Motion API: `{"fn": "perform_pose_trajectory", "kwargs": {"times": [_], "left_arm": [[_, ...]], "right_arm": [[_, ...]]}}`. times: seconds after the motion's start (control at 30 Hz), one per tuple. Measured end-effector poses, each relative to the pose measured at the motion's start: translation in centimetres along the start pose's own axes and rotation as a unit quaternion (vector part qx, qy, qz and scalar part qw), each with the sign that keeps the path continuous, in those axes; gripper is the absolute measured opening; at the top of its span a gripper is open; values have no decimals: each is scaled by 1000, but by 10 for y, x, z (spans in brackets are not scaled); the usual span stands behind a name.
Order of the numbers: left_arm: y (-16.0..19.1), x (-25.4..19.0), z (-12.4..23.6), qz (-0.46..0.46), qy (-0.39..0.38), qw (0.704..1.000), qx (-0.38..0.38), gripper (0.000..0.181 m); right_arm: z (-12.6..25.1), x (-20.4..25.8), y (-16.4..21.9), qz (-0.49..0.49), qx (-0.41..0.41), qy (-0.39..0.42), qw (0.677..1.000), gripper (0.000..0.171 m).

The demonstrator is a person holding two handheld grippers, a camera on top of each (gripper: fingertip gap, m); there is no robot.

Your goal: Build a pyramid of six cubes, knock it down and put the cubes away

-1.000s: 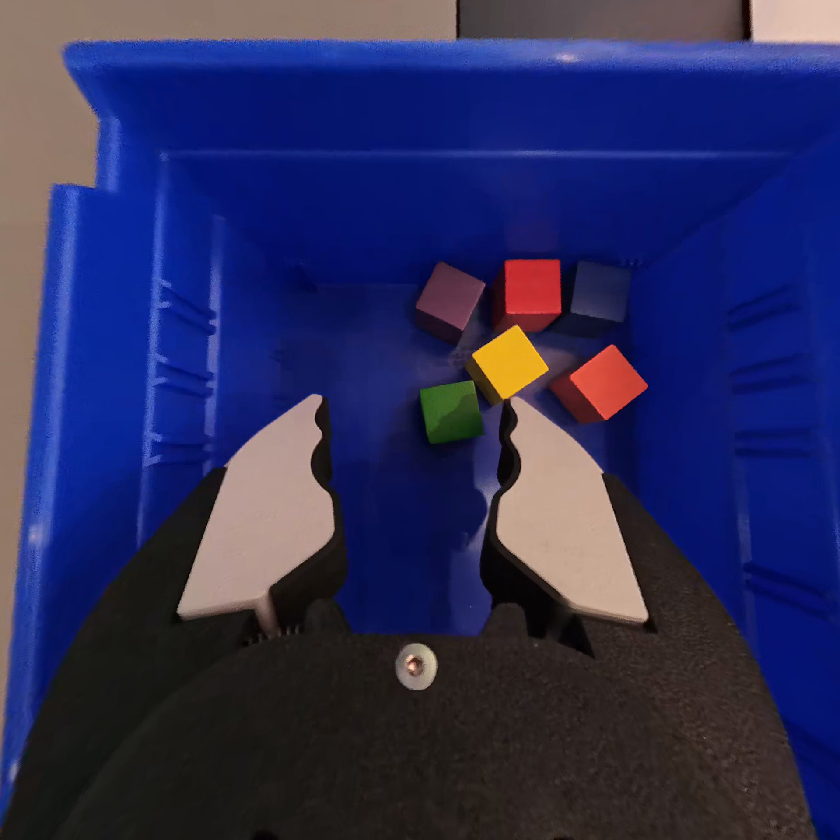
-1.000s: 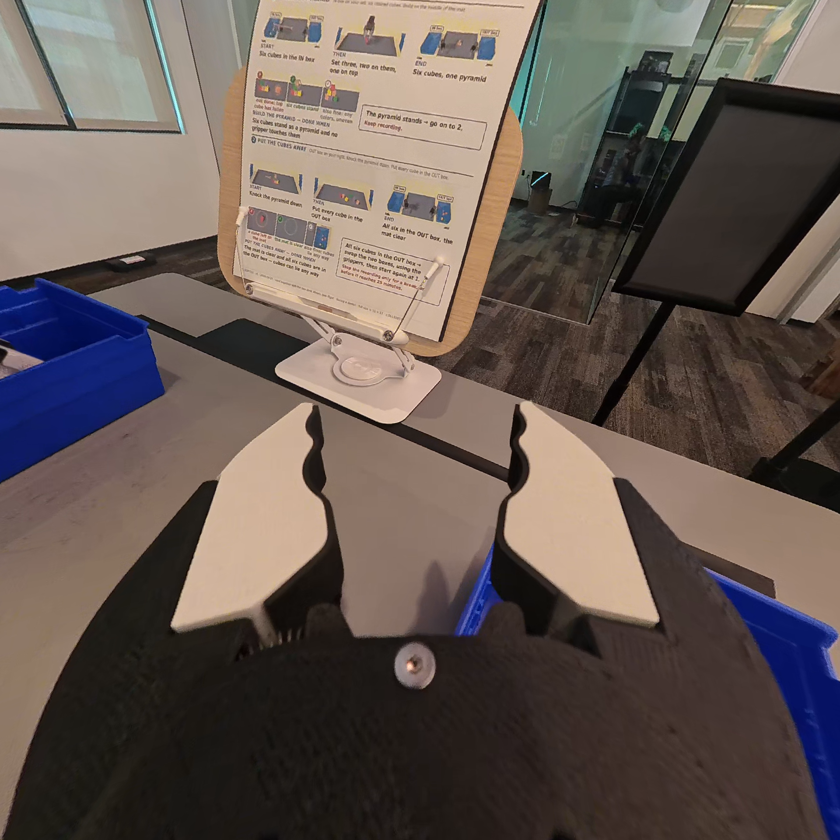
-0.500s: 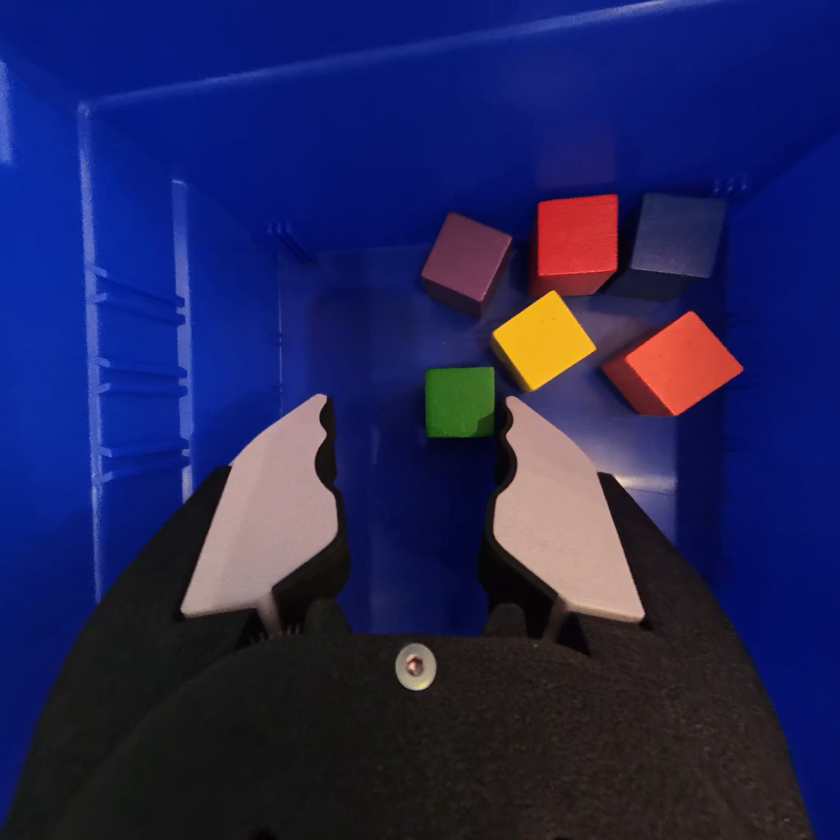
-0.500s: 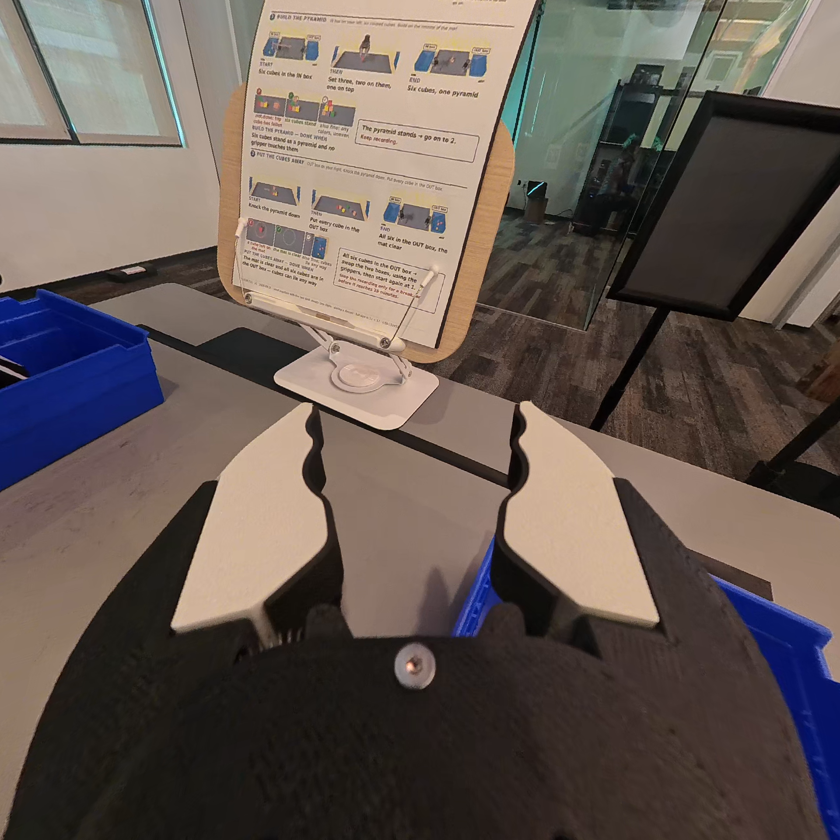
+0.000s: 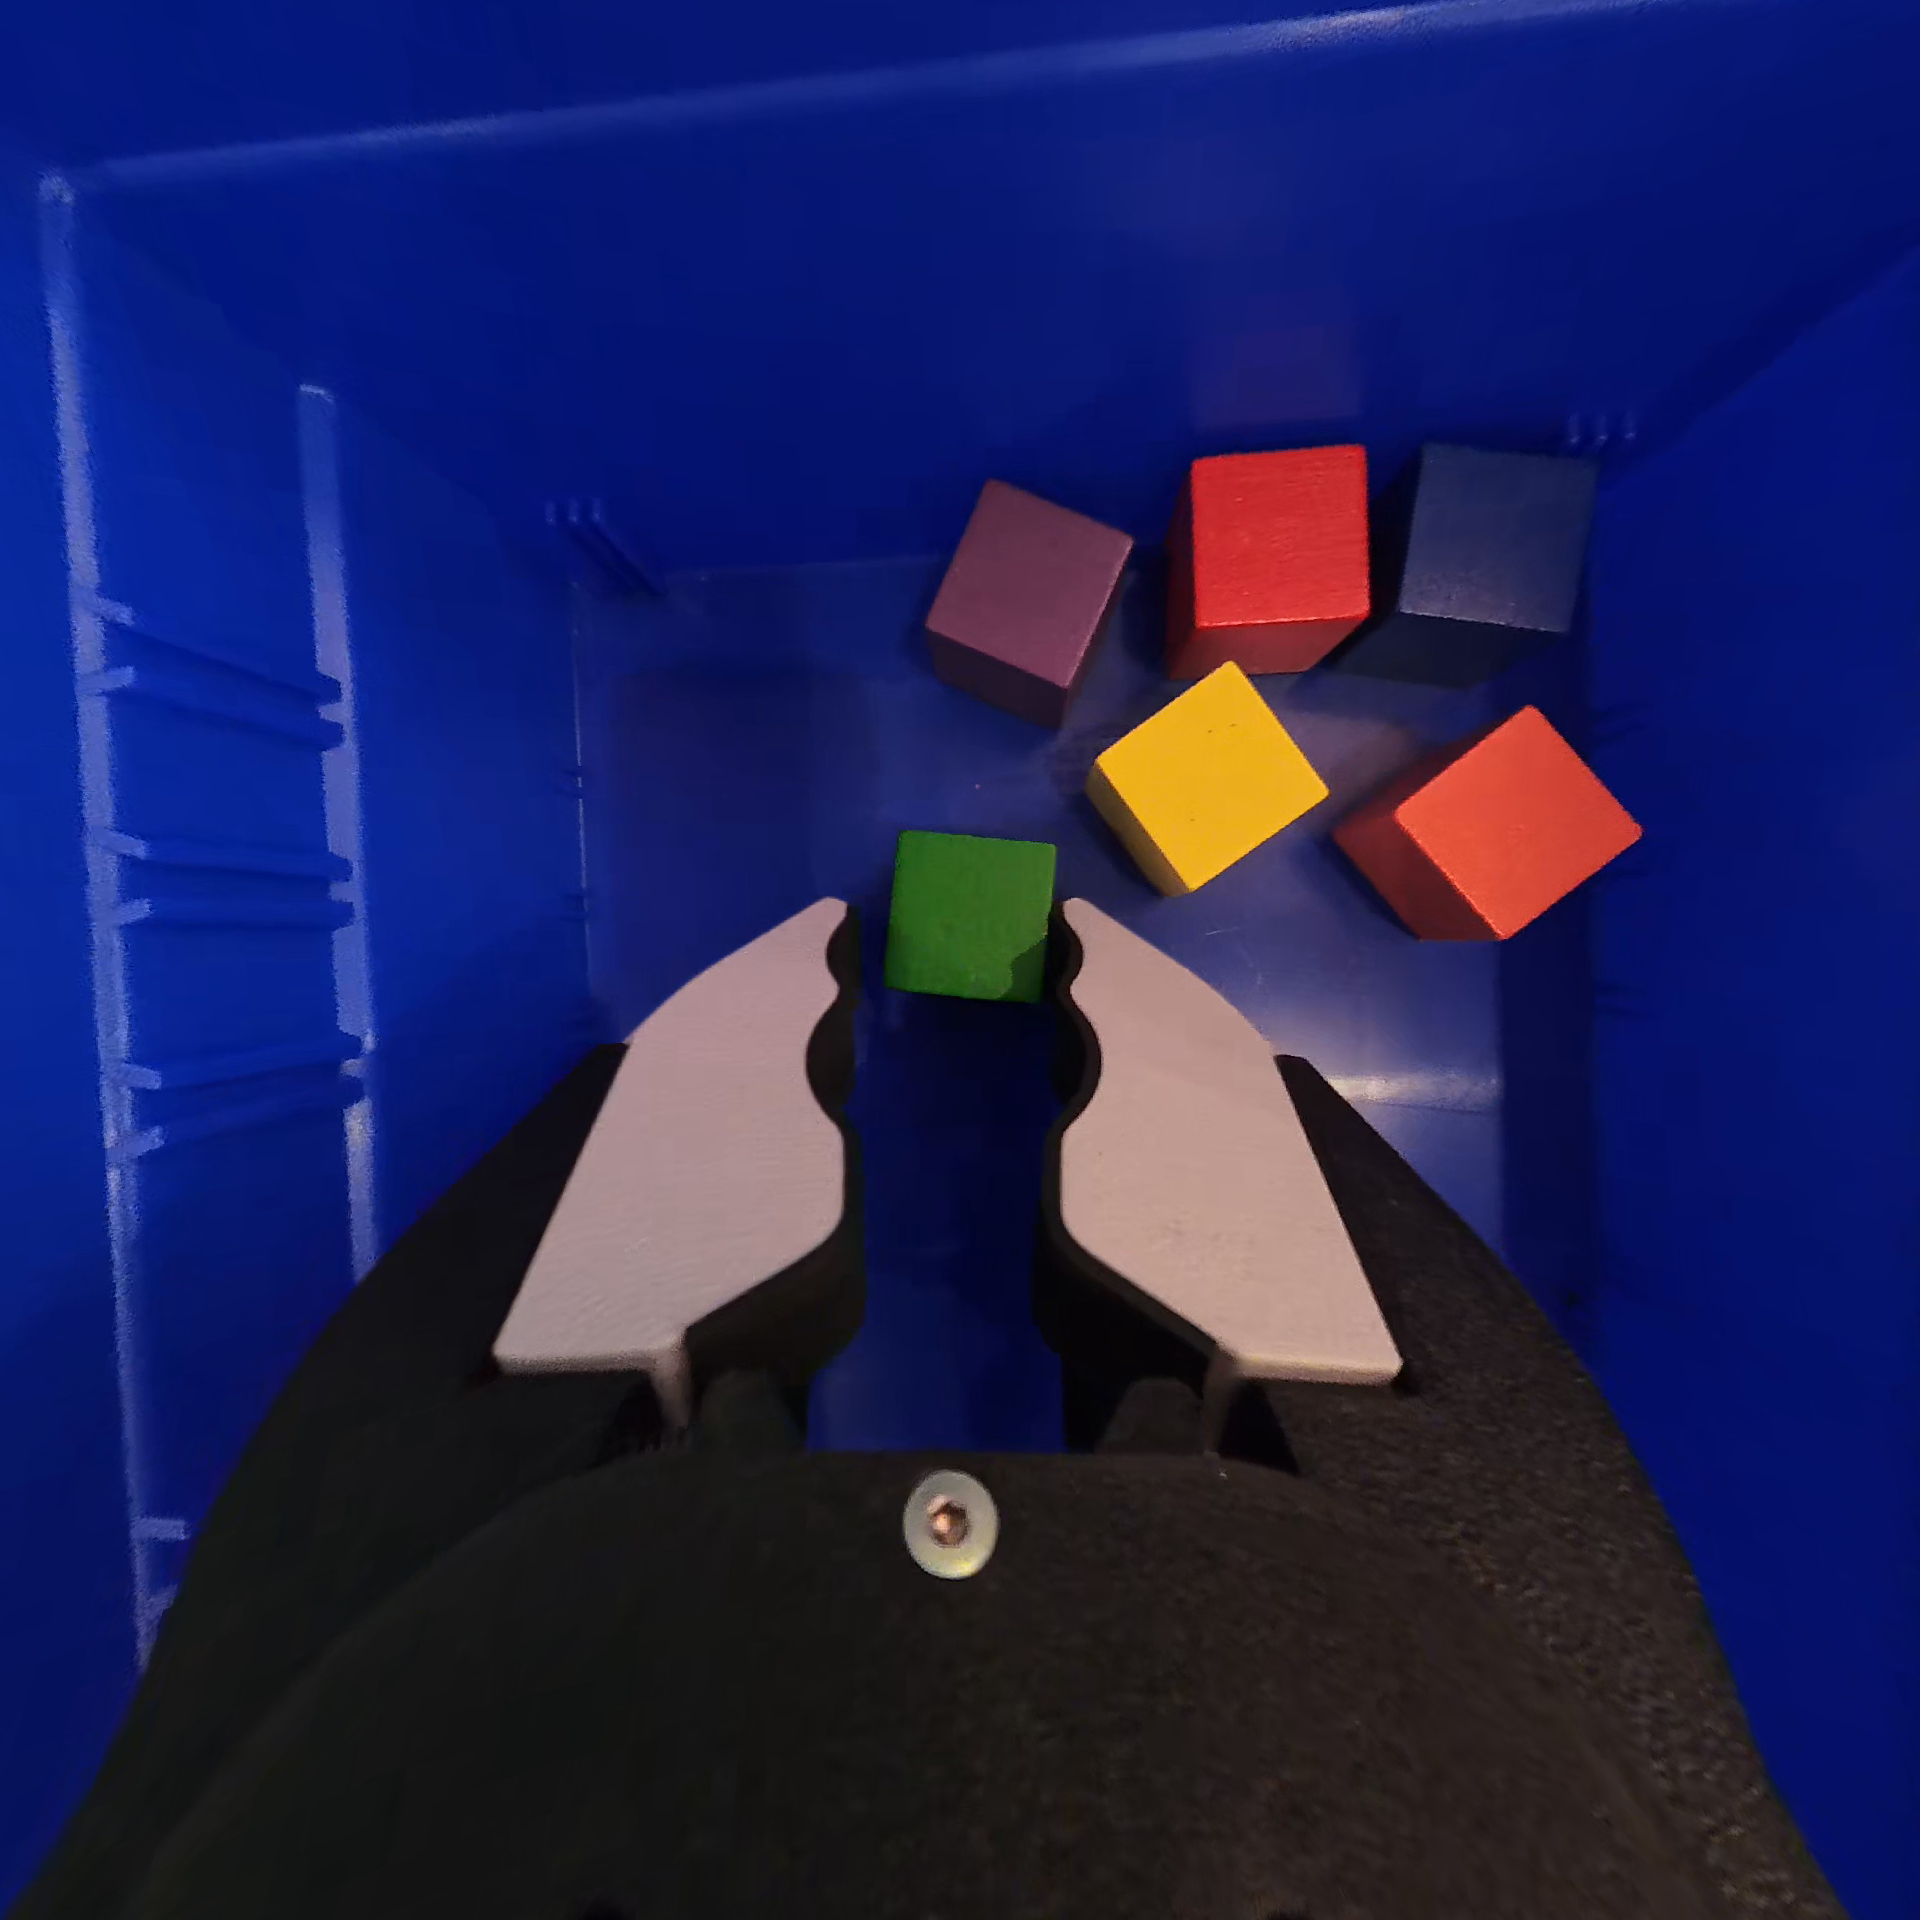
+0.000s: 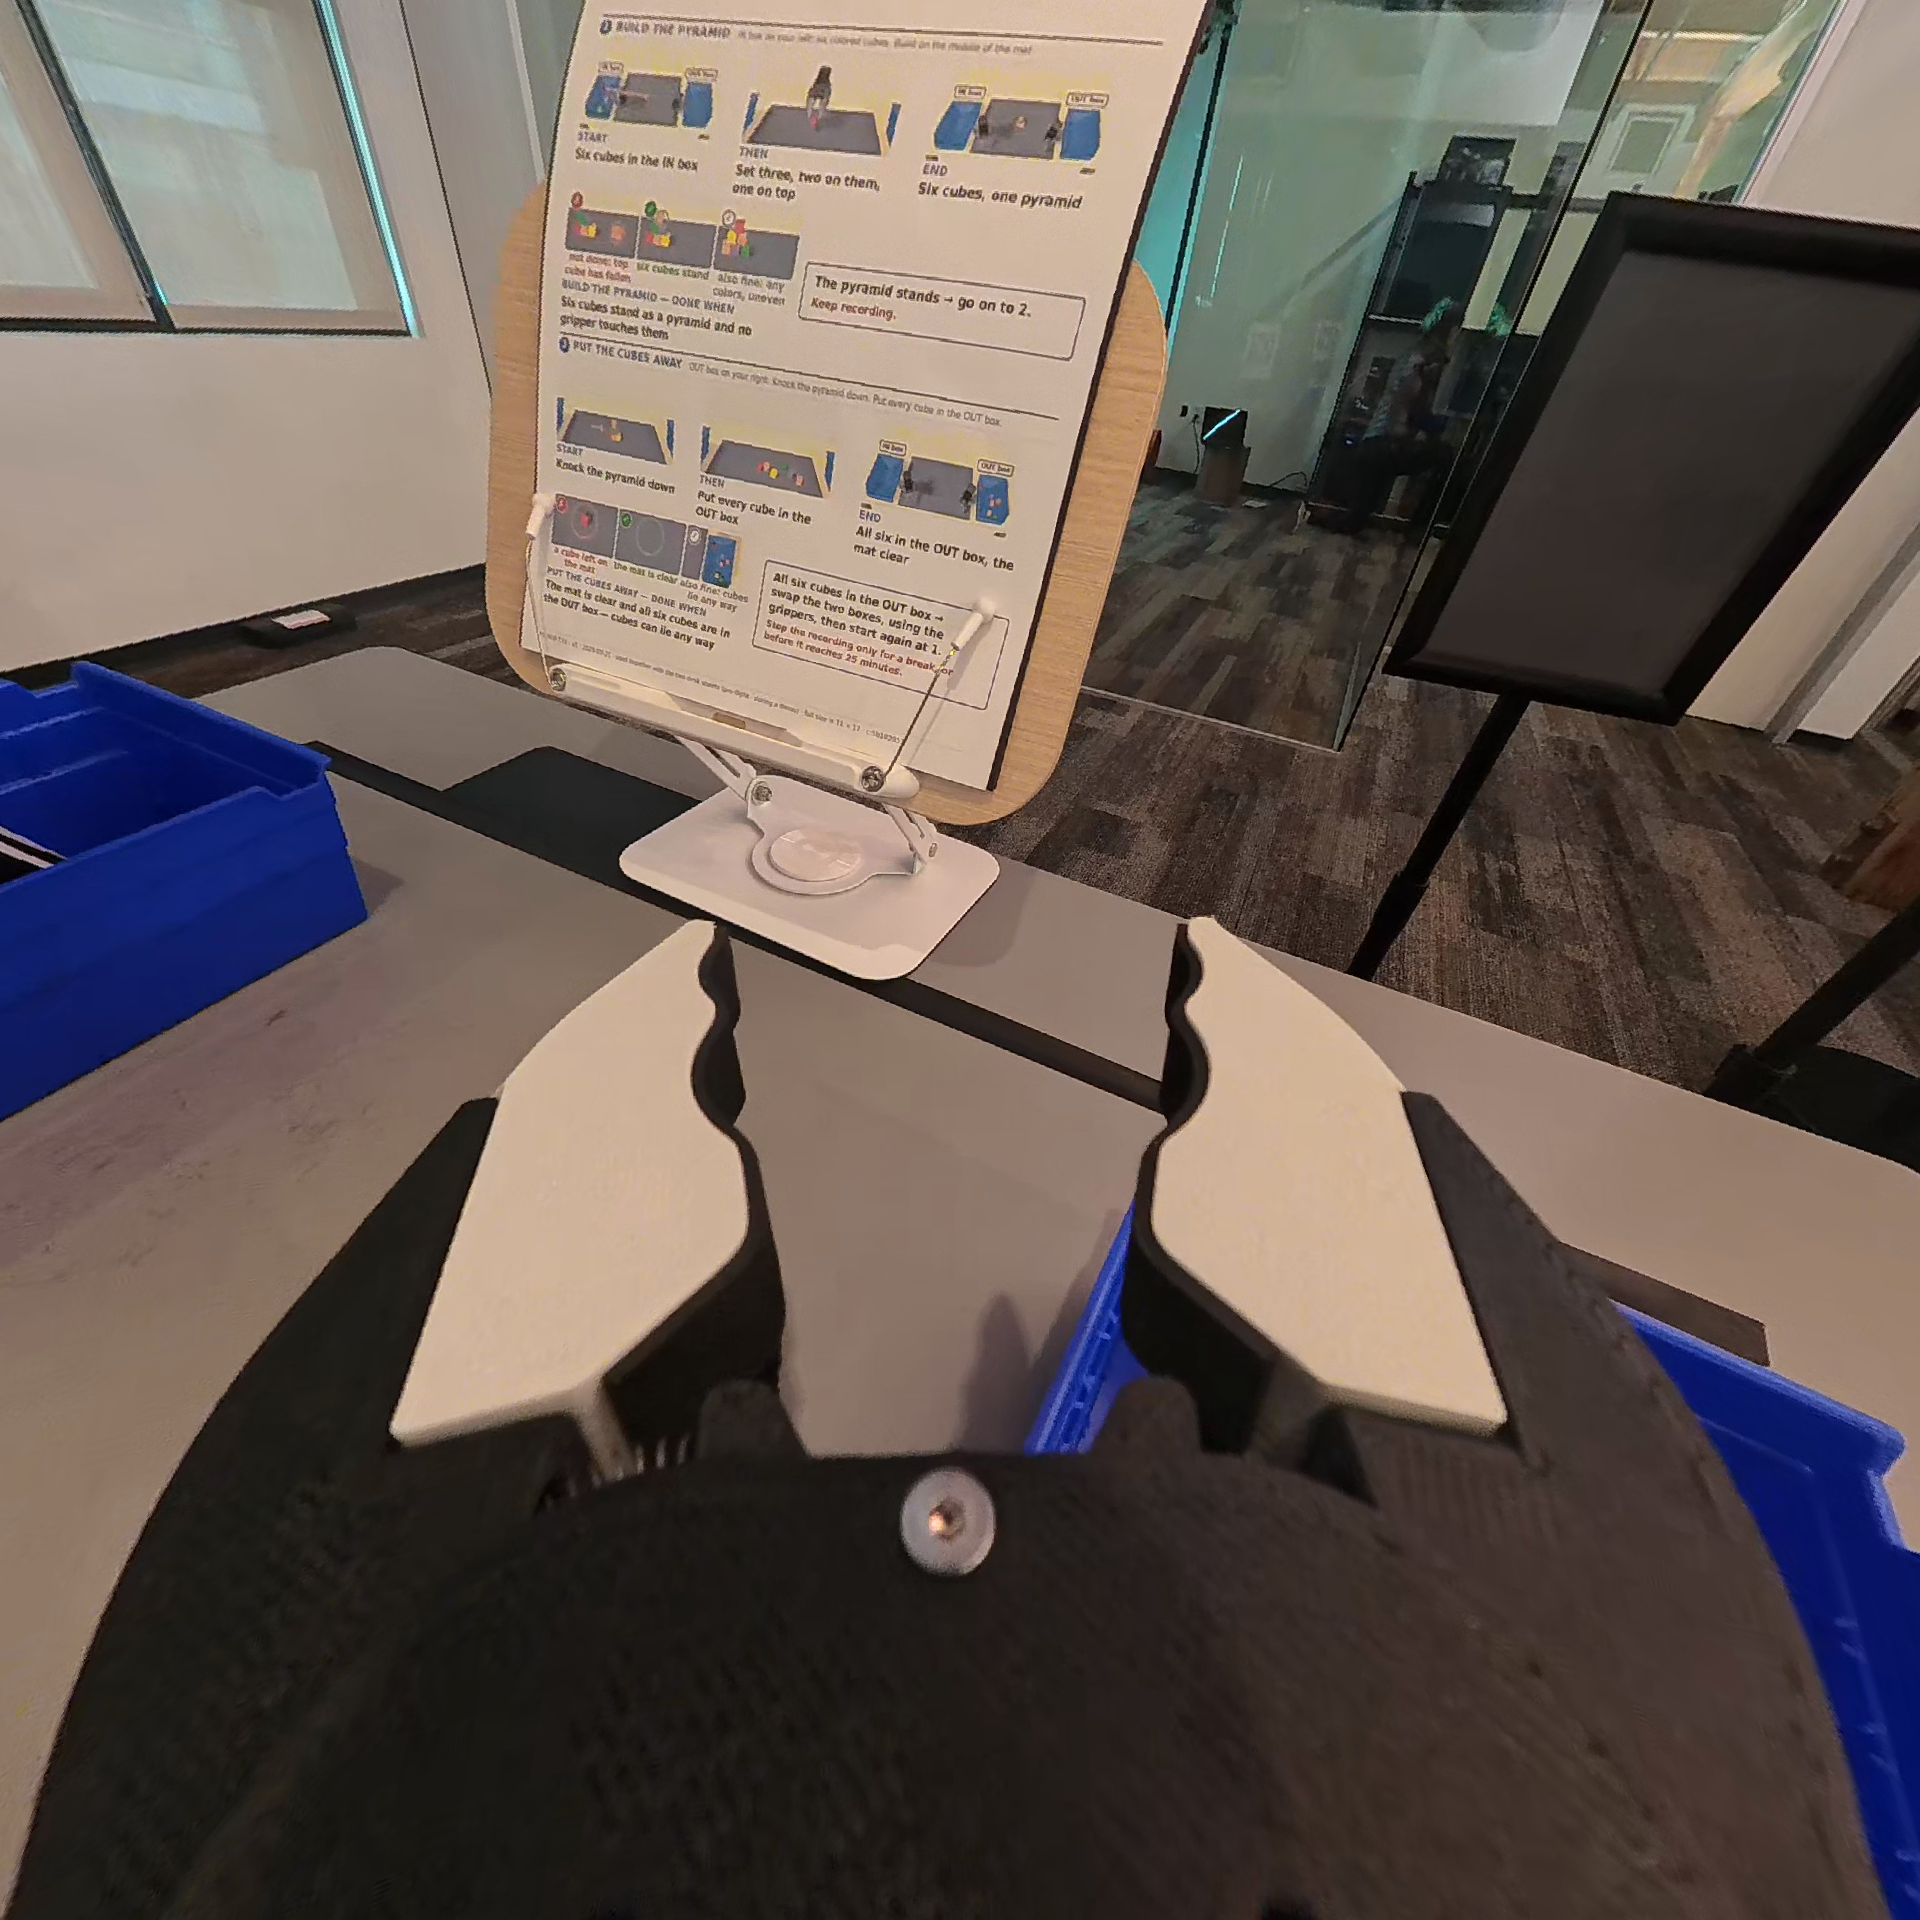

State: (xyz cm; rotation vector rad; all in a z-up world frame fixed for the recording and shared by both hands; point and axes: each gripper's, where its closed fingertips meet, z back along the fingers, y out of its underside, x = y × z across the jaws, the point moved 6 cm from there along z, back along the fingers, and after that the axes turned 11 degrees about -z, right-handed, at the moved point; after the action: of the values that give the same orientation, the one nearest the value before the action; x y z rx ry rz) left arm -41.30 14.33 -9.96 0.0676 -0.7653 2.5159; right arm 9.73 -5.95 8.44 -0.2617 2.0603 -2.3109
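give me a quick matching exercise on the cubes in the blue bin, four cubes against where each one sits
Cubes:
1. green cube
2. navy cube
3. purple cube
4. orange cube

Places:
A. far right corner of the blue bin
B. between the fingertips of the left hand-held gripper
C. by the right wall, nearer than the navy one
D. left of the red cube

Pairs: 1-B, 2-A, 3-D, 4-C

Office room past a grey table

A grey table point(image 6: 260, 1143) stands on dark wood-patterned flooring point(image 6: 1558, 862); a white wall point(image 6: 208, 488) at left carries a window point(image 6: 208, 156) letting in pale daylight. Glass partitions point(image 6: 1351, 260) at the far side show a dim area beyond (details unclear). A black framed board point(image 6: 1704, 468) on a thin stand stands at right, a wooden-backed sheet holder point(image 6: 831, 416) on the table.
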Motion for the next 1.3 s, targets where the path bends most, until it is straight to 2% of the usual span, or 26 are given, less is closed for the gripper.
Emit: {"fn": "perform_pose_trajectory", "kwargs": {"times": [0.13,0.57,0.73,0.93,1.17,1.3], "left_arm": [[1,2,0,5,12,1000,-5,29],[2,12,7,31,64,997,-37,29],[3,15,16,51,110,991,-48,29],[15,5,18,31,181,983,-2,29],[17,0,15,-31,159,987,13,29],[16,-2,14,-38,149,988,18,29]], "right_arm": [[0,0,0,-1,-1,-1,1000,80],[0,-1,0,-2,-2,0,1000,80],[-1,0,1,0,0,0,1000,80],[-1,0,1,4,0,1,1000,80],[-2,-1,1,6,1,2,1000,80],[-2,-1,2,7,4,2,1000,80]]}}
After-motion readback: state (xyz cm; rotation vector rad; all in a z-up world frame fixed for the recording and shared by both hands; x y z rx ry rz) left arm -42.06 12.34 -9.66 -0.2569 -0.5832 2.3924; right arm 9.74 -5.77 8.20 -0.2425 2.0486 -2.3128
